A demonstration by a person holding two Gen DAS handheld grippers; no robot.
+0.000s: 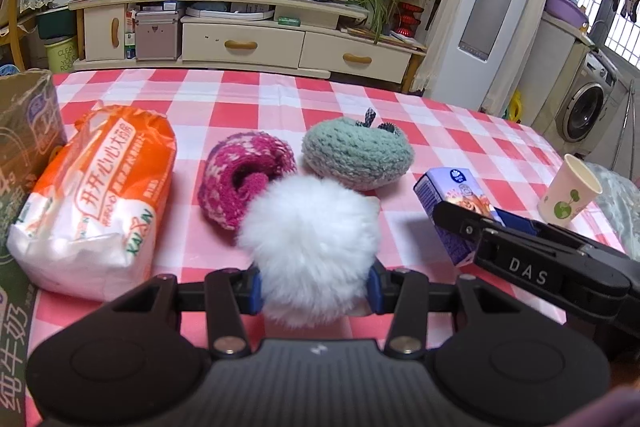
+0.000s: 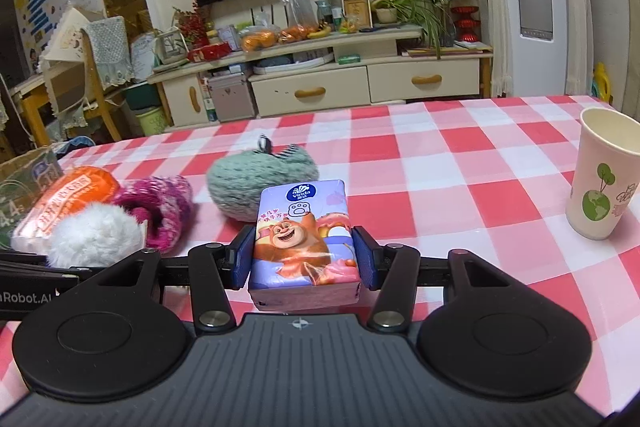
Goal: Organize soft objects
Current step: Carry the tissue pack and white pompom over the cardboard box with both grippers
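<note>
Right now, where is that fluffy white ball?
The fluffy white ball is clamped in the left tongs, just in front of the pink knitted sock and the grey-green knitted apple, with the orange tissue pack to its left.

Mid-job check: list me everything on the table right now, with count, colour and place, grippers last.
fluffy pompom: 1, white, between the left gripper's pads
tissue pack: 1, purple with a cartoon bear, between the right gripper's pads
rolled sock: 1, magenta and white, just behind the pompom
knitted apple: 1, grey-green, right of the sock
napkin bag: 1, orange and white, left side of table
carton: 1, brown and green, far left edge
paper cup: 1, cream with green print, upright at right
tablecloth: 1, red and white check, covering the table
left gripper: 1, black with blue pads, shut on the pompom
right gripper: 1, black with blue pads, shut on the tissue pack
</note>
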